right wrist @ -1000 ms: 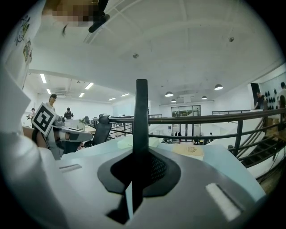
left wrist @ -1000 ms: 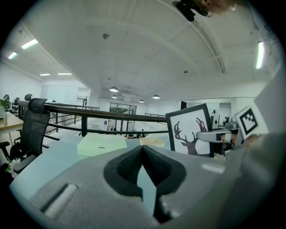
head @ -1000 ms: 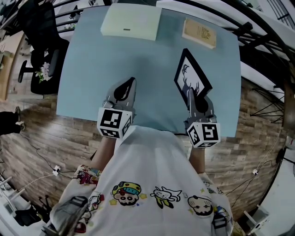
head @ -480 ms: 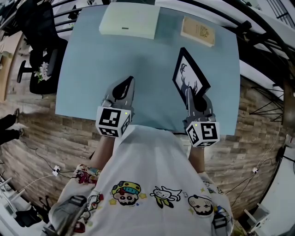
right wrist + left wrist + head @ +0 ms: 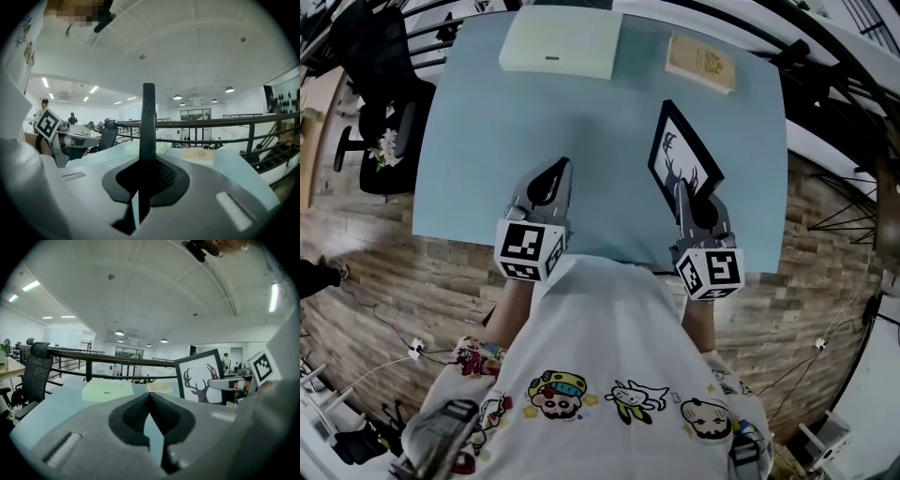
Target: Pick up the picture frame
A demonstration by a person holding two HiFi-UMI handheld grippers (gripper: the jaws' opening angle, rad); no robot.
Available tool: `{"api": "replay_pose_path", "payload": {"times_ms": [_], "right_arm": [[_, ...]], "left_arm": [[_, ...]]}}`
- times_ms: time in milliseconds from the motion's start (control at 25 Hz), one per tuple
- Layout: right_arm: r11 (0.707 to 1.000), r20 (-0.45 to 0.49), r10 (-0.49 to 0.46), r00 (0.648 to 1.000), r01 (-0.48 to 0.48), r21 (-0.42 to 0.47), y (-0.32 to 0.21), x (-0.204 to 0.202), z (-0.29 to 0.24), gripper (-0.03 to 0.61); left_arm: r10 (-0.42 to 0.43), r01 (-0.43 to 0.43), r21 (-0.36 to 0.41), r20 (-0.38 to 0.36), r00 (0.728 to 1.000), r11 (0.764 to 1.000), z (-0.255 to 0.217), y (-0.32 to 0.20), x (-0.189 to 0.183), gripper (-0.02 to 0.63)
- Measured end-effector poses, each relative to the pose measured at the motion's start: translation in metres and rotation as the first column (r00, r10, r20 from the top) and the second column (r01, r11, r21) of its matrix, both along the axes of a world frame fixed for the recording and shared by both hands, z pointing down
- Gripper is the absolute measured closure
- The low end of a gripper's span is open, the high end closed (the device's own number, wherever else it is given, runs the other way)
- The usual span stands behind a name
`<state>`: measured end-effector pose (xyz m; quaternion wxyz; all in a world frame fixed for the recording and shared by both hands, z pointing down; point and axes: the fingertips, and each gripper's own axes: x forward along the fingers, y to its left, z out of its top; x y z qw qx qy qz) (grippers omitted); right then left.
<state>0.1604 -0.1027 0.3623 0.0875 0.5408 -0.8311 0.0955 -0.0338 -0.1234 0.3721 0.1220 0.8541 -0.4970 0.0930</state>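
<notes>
The picture frame (image 5: 682, 157) is black-edged with a white deer print. It stands tilted on edge above the right side of the light blue table (image 5: 487, 141). My right gripper (image 5: 682, 192) is shut on its near lower edge. In the right gripper view the frame (image 5: 148, 126) shows edge-on as a dark bar rising from between the jaws. My left gripper (image 5: 565, 167) hovers over the table's near middle, shut with nothing in it. From the left gripper view (image 5: 150, 394) the deer print (image 5: 199, 378) faces me at the right.
A pale green flat box (image 5: 561, 44) lies at the table's far edge, with a tan book (image 5: 701, 64) to its right. A black office chair (image 5: 380, 103) stands left of the table. A black railing (image 5: 211, 123) runs behind the table.
Both grippers and the frame keep their places. Only the head view has shifted slightly.
</notes>
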Motion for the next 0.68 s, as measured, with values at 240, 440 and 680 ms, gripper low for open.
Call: {"api": "replay_pose_path", "payload": {"times_ms": [240, 440, 680], "right_arm": [[1.0, 0.005, 0.009, 1.0, -0.009, -0.005, 0.0, 0.0012, 0.001, 0.558], [1.0, 0.004, 0.009, 1.0, -0.009, -0.008, 0.0, 0.0019, 0.0022, 0.558], [1.0, 0.006, 0.009, 1.0, -0.009, -0.012, -0.0005, 0.0017, 0.0038, 0.558]], "left_arm": [[0.001, -0.001, -0.004, -0.001, 1.0, 1.0, 0.0012, -0.0005, -0.0005, 0.615], [0.001, -0.001, -0.007, 0.0, 1.0, 1.0, 0.0021, -0.0007, 0.0004, 0.615], [-0.001, 0.001, -0.009, 0.002, 1.0, 1.0, 0.0028, -0.0014, -0.0003, 0.615]]}}
